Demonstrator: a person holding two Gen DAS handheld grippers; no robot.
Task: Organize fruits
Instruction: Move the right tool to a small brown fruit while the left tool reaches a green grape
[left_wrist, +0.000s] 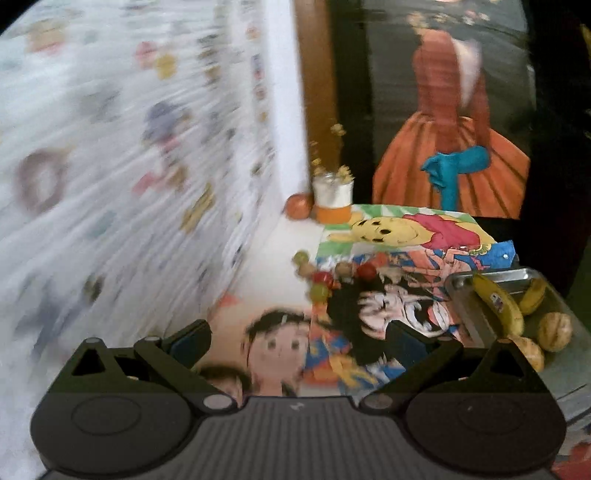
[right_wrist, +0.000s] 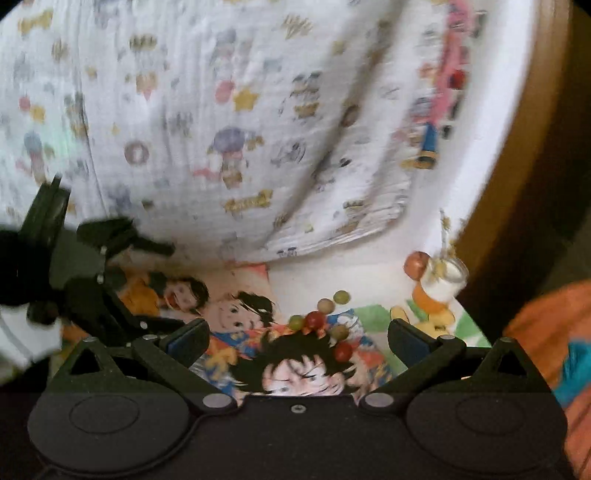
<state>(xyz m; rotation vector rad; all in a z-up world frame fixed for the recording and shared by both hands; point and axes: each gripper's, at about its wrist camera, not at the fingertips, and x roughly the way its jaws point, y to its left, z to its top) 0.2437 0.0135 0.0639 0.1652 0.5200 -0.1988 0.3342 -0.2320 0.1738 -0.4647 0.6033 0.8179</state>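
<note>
Left gripper (left_wrist: 299, 338): jaws spread wide, nothing between them; hovers over the cartoon-printed cloth (left_wrist: 413, 236).
Right gripper (right_wrist: 297, 338): jaws likewise wide apart and empty; poised just short of the small fruits.
Left gripper from the right wrist view (right_wrist: 110, 266): dark linkage at the left edge, blurred, beside the hanging sheet.
Small fruits (right_wrist: 321, 321): loose cluster of red, green and tan round pieces on the cloth (kind not discernible), directly ahead of the right gripper; same cluster in the left view (left_wrist: 325, 277), ahead and slightly right.
Metal tray (left_wrist: 461, 284): at the right of the left view, resting on the cloth's right part; holds two bananas (left_wrist: 498, 302) and two tan walnut-like pieces (left_wrist: 554, 330).
Near the far edge: white-and-orange jar (left_wrist: 332, 199) with dried sprigs, an orange-red round fruit (left_wrist: 298, 206) touching its left side.
Left boundary: patterned white sheet (right_wrist: 229, 122) hanging close, heavily blurred.
Far boundary: dark panel with an orange-dressed painted figure (left_wrist: 450, 147) behind the cloth.
Open room: bare cloth between the cluster and the tray; white strip along the sheet.
</note>
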